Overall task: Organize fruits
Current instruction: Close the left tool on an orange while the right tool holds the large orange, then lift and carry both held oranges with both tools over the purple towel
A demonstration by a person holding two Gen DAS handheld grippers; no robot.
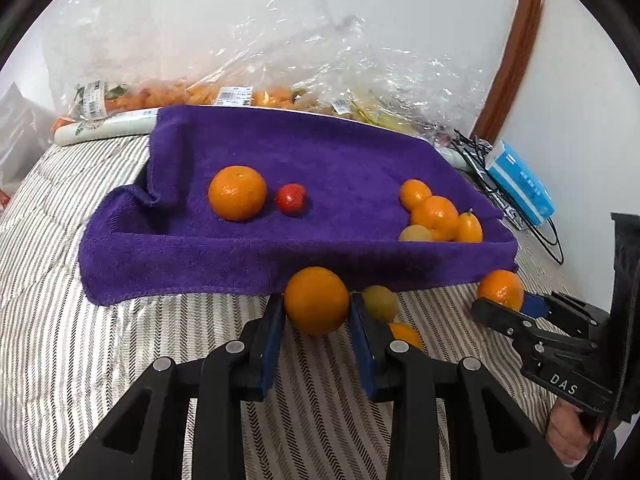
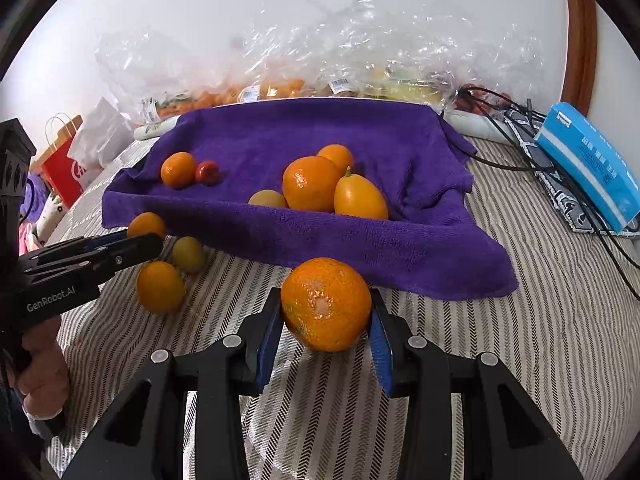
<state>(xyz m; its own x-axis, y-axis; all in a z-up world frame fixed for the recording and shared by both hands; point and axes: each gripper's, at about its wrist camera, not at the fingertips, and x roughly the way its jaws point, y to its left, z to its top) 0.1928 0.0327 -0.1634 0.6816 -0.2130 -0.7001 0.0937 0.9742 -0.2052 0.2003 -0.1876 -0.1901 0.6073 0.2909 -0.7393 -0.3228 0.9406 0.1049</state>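
Nearest the left wrist camera, the left gripper [image 1: 317, 312] has its blue-padded fingers [image 1: 272, 344] closed on a smooth orange [image 1: 316, 300], which sits on the striped bedcover [image 1: 120, 340] just in front of the purple towel [image 1: 340, 160]. Nearest the right wrist camera, the right gripper [image 2: 326, 320] likewise clamps a mottled orange [image 2: 326, 304], its pads pressed to both sides of the fruit, just before the towel's near hem.

The towel is draped over something box-shaped, so it forms a shallow basin with raised edges. Inside the towel, toward its left end, lie a mandarin [image 1: 237, 193] and a small red fruit [image 1: 291, 199], close together. Toward the towel's right end sits a cluster: two round oranges [image 1: 434, 216], an oval kumquat [image 1: 469, 229] and a yellow-green fruit [image 1: 415, 234], all touching or nearly so.

Off the towel, just in front of its near edge, a greenish fruit [image 1: 380, 302] and a small orange fruit [image 1: 406, 334] lie on the bedcover beside the left gripper.

Behind the towel, against the wall, clear plastic bags [image 1: 280, 60] hold more orange produce (barcode labels show). To the right of the towel lie black cables [image 2: 520, 148] and a blue box [image 2: 592, 168]; to its left, a red paper bag [image 2: 64, 168].
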